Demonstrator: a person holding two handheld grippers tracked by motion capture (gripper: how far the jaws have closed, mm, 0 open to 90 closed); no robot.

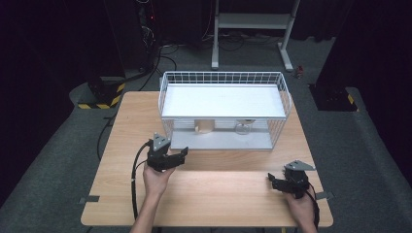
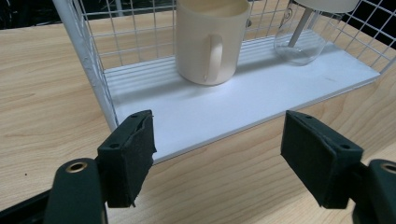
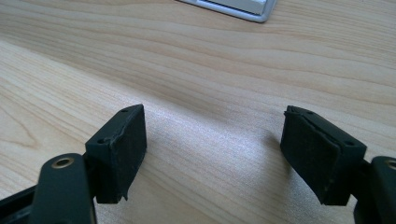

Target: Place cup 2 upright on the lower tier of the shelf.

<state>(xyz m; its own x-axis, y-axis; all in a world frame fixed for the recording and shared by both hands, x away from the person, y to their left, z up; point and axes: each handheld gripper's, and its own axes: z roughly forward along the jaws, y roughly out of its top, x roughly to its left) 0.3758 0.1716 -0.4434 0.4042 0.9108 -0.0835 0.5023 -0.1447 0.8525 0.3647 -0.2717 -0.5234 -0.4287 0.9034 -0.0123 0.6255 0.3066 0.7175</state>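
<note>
A white wire rack (image 1: 223,80) with two shelves stands on the wooden table (image 1: 214,194). On its lower shelf (image 2: 243,100) stand a cream mug (image 2: 212,39) with its handle toward me and a clear glass (image 2: 303,42) to its right; from above the mug (image 1: 204,126) and the glass (image 1: 243,128) sit under the top shelf. My left gripper (image 1: 180,154) hovers just in front of the rack's left front corner, open with nothing between its pads (image 2: 133,156). My right gripper (image 1: 273,180) rests low over bare table near the front right, open and holding nothing (image 3: 219,158).
The rack's white corner post (image 2: 86,56) rises close ahead of the left jaw. A grey corner of the lower shelf (image 3: 252,11) lies far ahead of the right gripper. Dark floor with cables and a white stand (image 1: 252,29) lies beyond the table.
</note>
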